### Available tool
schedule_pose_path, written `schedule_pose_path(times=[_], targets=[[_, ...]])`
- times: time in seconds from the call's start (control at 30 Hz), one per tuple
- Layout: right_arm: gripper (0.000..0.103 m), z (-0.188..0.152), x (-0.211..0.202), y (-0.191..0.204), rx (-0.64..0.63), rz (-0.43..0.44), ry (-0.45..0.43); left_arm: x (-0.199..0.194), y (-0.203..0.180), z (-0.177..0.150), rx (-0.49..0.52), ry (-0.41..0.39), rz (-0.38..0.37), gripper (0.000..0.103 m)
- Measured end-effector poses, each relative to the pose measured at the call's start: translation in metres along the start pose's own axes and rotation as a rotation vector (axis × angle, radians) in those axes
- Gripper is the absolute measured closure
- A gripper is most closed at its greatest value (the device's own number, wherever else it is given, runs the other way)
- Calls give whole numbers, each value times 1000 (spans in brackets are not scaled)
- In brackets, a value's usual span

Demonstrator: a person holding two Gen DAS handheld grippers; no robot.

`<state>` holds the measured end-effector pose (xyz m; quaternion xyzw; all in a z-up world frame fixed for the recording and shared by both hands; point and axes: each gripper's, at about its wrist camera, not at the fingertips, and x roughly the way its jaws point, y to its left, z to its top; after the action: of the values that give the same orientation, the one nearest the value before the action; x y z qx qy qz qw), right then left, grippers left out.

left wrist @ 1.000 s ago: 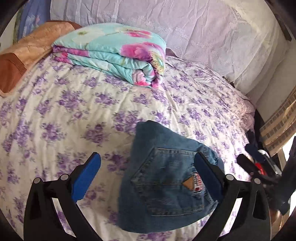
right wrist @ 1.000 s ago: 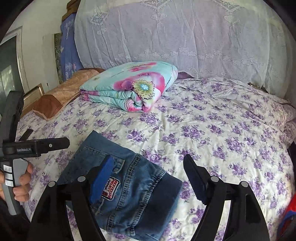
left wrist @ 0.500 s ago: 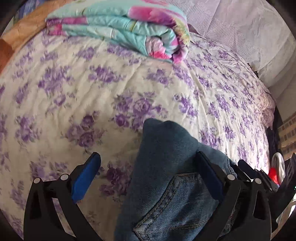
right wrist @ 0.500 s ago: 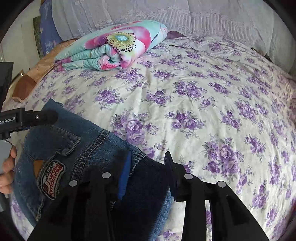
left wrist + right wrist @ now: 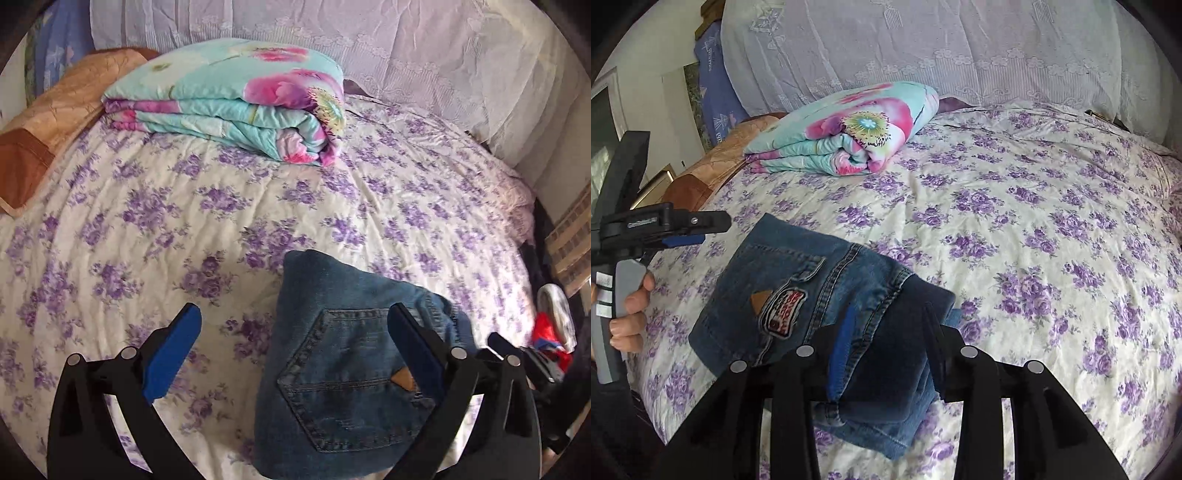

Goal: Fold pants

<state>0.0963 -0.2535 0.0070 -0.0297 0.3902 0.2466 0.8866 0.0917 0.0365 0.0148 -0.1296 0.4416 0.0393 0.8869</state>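
Observation:
The folded blue jeans [image 5: 798, 284] lie near the front edge of the bed, back pocket and patch facing up. My right gripper [image 5: 888, 343] is shut on the thick dark folded end of the bundle, one pad on each side. In the left wrist view the jeans [image 5: 343, 373] lie under the right finger of my left gripper [image 5: 295, 332], which is open wide above them, its blue left pad [image 5: 173, 354] over bare sheet. From the right wrist view the left gripper [image 5: 701, 230] hovers just left of the jeans, held by a hand [image 5: 631, 306].
A purple-flowered sheet [image 5: 147, 221] covers the bed. A folded turquoise and pink quilt [image 5: 229, 99] lies at the back beside a brown pillow [image 5: 48, 125]. Lace-covered pillows [image 5: 406, 55] line the head. Red and white items [image 5: 550, 332] sit past the right edge.
The right gripper came down and closed on the folded end of the jeans. The left gripper dipped toward the jeans, then drew back, still open.

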Motion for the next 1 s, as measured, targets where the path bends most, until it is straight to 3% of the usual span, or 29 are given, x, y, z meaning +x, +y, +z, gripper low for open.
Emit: schedule_pose_path(times=[0.07, 0.17, 0.3, 0.4, 0.5, 0.63, 0.73, 0.8, 0.87, 1.0], targets=[[65, -3, -1, 0, 0, -11, 3, 11, 6, 1, 8, 5, 62, 5], [65, -3, 1, -1, 5, -23, 5, 25, 20, 4, -37, 35, 69, 5], [66, 1, 5, 0, -8, -20, 4, 28, 27, 8, -25, -1, 167, 5], [67, 6, 11, 1, -4, -16, 0, 34, 26, 9, -31, 38, 97, 5], [67, 11, 15, 1, 3, -1, 0, 24, 17, 9, -17, 8, 55, 5], [67, 13, 31, 0, -3, -2, 41, 36, 8, 12, 35, 20, 84, 4], [55, 4, 55, -12, 30, -4, 110, 71, 26, 14, -20, 98, 68, 4], [42, -3, 59, -14, 34, -26, 108, 81, 30, 10, -39, 112, 55, 4], [41, -6, 60, -15, 38, -17, 105, 81, 25, 8, -7, 98, 77, 4], [41, -7, 42, -21, 80, 24, 103, 63, 36, 7, -93, 131, 9, 4]])
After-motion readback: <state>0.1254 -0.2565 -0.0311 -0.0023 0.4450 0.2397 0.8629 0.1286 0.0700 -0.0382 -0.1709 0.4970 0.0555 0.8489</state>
